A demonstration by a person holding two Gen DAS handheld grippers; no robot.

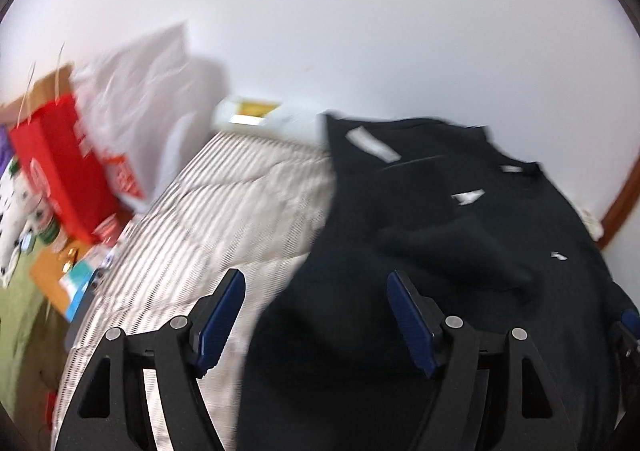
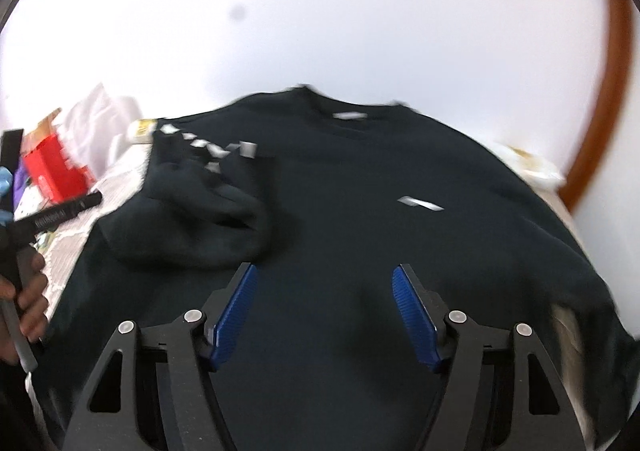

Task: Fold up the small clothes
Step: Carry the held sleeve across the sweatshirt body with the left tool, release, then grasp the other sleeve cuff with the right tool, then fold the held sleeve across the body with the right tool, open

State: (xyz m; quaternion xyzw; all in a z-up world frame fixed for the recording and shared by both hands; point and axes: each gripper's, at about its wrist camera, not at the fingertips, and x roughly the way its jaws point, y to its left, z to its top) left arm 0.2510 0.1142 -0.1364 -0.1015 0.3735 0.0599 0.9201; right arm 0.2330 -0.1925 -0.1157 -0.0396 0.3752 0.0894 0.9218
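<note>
Left claw: the left gripper point(image 1: 314, 283) has its blue pads spread wide with nothing between them; it hangs over the sweatshirt's left edge, where black cloth meets the bedcover.
Right claw: the right gripper point(image 2: 324, 279) is likewise wide and empty, poised above the lower middle of the sweatshirt, pads clear of the fabric as far as the blur lets me judge.
Garment: the black sweatshirt point(image 2: 360, 179) lies chest up and mostly flat on the striped bedcover point(image 1: 224, 203), collar towards the wall, a small pale logo on the chest.
Sleeve: the left sleeve point(image 2: 192, 219) is already brought in over the body, lying bunched left of the sweatshirt's centre with its white lettering showing.
Other side: the sweatshirt's right shoulder and side look spread out; that sleeve is not clear to me, being at the blurred edge.
Hand: a person's hand point(image 2: 28, 295) grips the other tool's handle just left of the sweatshirt's hem.
Clutter: a red bag point(image 1: 60, 167) and white plastic bag point(image 1: 140, 99) sit well left of the sweatshirt.
Progress: early, I judge. One sleeve in, the opposite side and the lengthwise folds still to do.
</note>
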